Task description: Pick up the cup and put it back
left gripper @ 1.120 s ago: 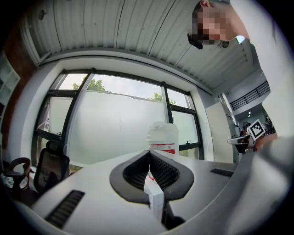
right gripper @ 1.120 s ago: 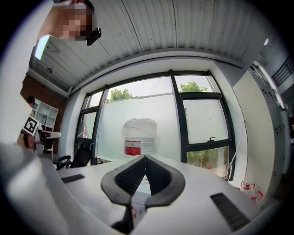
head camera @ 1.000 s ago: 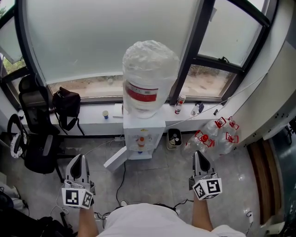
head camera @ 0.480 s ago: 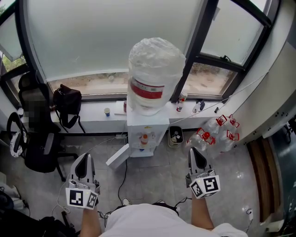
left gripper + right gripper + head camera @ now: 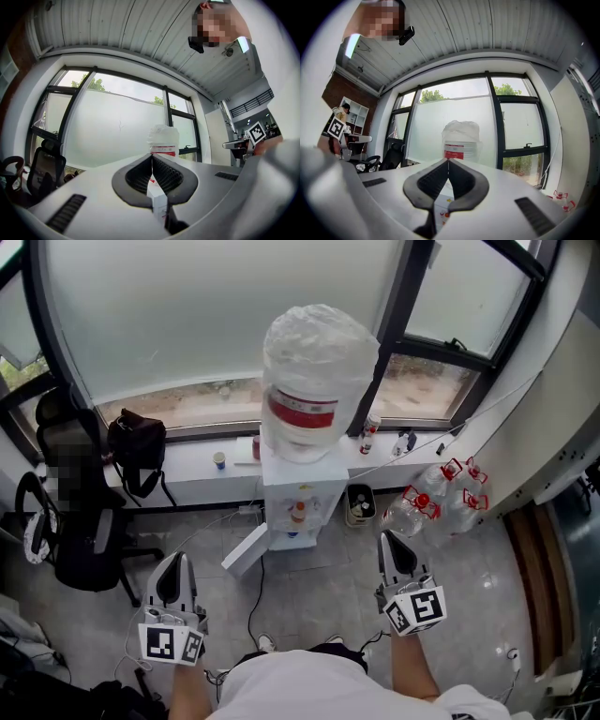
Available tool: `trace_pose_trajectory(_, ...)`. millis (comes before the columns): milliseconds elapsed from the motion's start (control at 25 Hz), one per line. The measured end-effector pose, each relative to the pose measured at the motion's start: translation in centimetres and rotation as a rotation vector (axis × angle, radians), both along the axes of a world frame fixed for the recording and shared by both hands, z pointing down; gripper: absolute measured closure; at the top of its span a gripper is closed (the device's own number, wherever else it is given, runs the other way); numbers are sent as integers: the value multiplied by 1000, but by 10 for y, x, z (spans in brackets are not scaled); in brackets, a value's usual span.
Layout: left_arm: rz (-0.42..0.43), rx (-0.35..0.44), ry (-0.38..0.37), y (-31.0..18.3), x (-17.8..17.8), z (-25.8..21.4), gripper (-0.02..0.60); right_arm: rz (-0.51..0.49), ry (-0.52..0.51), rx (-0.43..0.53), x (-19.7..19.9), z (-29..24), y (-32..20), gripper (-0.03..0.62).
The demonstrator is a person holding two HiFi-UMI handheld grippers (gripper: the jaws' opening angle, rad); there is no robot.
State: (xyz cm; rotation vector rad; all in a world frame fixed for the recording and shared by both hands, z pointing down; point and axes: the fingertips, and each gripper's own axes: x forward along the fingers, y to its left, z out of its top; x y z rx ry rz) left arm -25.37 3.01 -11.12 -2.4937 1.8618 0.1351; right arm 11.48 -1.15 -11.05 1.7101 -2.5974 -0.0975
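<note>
While both grippers point toward the water dispenser (image 5: 292, 502), neither holds anything. The left gripper (image 5: 151, 159) has its jaws pressed together so that the ribbed tips meet, with nothing between them. The right gripper (image 5: 448, 161) is likewise closed tip to tip and empty. In the head view both hang over the tiled floor (image 5: 319, 592), one to each side of the dispenser's front, touching nothing. A small cup (image 5: 218, 460) stands upright on the white window sill (image 5: 187, 474), left of the dispenser and near a dark bag (image 5: 136, 451), well apart from both grippers.
</note>
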Motion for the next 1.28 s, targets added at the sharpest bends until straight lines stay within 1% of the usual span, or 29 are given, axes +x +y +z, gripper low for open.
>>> trace_pose_trajectory(280,25,-7,7,0,15,3,557,0,-15,-3,5,3,4,574)
trace_pose_trajectory(480,48,10,14,1,31,2,557,-5,-17,1,9,2,7,574)
trace_pose_trajectory(720,55,31,24,0,48,1,557,-12,-5,-2,18,1,7,574)
trace_pose_trajectory(1000,52,35,25,-7,63,-1,557,-35,1,-10,24,1,4,575)
trace_pose_trajectory(1120,68,41,32,-10,74,0,557,-49,0,-9,27,0,3,576)
trace_pose_trajectory(1280,85,47,22,-15,84,-2,557,-65,9,-11,29,2,0,576)
